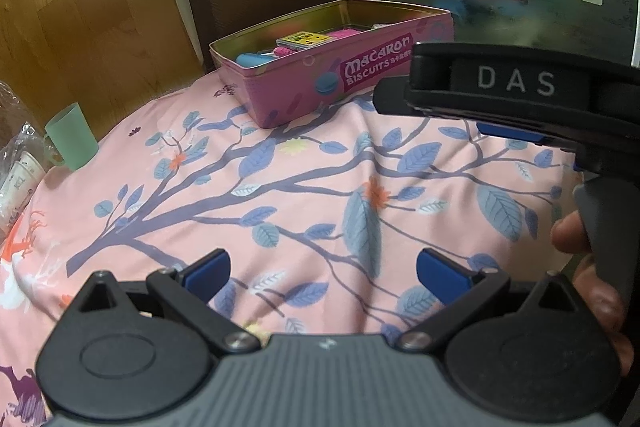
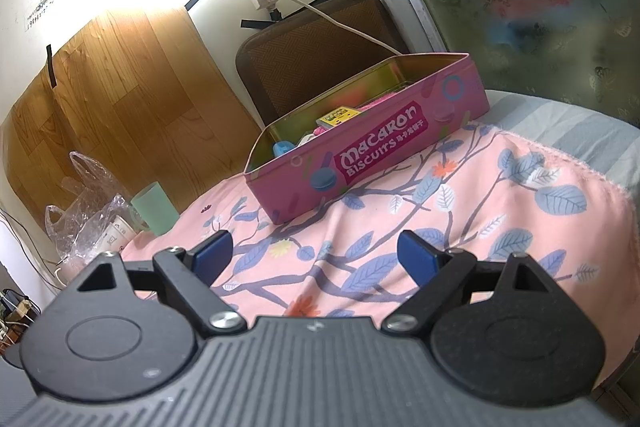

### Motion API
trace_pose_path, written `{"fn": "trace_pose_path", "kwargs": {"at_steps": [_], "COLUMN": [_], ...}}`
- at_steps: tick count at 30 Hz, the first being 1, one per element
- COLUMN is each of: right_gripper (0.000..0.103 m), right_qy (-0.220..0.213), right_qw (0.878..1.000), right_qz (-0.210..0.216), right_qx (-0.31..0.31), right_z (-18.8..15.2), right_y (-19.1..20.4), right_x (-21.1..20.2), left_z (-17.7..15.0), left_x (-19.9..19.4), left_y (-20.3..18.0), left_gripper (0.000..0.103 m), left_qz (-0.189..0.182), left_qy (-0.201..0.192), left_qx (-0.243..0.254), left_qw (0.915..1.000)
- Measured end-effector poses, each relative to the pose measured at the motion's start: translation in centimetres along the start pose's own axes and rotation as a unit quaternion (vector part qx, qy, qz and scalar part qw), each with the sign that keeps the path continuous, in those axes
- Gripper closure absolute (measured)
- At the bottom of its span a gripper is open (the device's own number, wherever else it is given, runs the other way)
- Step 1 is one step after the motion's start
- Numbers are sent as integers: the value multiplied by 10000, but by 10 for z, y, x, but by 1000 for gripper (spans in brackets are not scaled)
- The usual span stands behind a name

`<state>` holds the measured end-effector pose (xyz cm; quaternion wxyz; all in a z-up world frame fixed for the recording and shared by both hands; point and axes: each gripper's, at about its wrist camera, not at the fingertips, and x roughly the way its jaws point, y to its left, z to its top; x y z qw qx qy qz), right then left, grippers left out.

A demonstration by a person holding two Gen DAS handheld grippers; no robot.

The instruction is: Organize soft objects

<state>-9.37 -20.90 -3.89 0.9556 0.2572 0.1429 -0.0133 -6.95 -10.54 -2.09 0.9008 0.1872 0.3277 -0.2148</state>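
Note:
A pink "Macaron Biscuits" tin (image 1: 320,83) stands open on the pink floral cloth (image 1: 280,195). Inside it lie a pink soft item (image 1: 344,34), a yellow card pack (image 1: 303,40) and a blue object (image 1: 254,59). The tin also shows in the right wrist view (image 2: 360,155), with the yellow pack (image 2: 340,115) and blue object (image 2: 281,148) inside. My left gripper (image 1: 323,273) is open and empty, low over the cloth, well short of the tin. My right gripper (image 2: 314,253) is open and empty; its body (image 1: 520,99) shows at the right of the left wrist view.
A green cup (image 1: 72,137) and a clear plastic bag with a paper cup (image 2: 86,219) sit at the left edge of the cloth. A brown chair back (image 2: 316,55) stands behind the tin. A wood panel (image 1: 80,27) leans at the left; patterned glass (image 2: 540,7) at the right.

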Motion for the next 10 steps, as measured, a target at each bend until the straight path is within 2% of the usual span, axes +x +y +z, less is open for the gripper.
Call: {"fn": "trace_pose_path", "kwargs": {"at_steps": [10], "right_gripper": [11], "right_qy": [-4], "right_qw": [10000], "right_qz": [1], "right_qx": [-35], "right_z": [0], "right_y": [0], "right_x": [1], "left_z": [3], "left_x": [0], "left_y": [3], "left_gripper": [0], "left_qz": [-246], "left_qy": [-14], "left_qx": [-147], "left_qw": [9996]}}
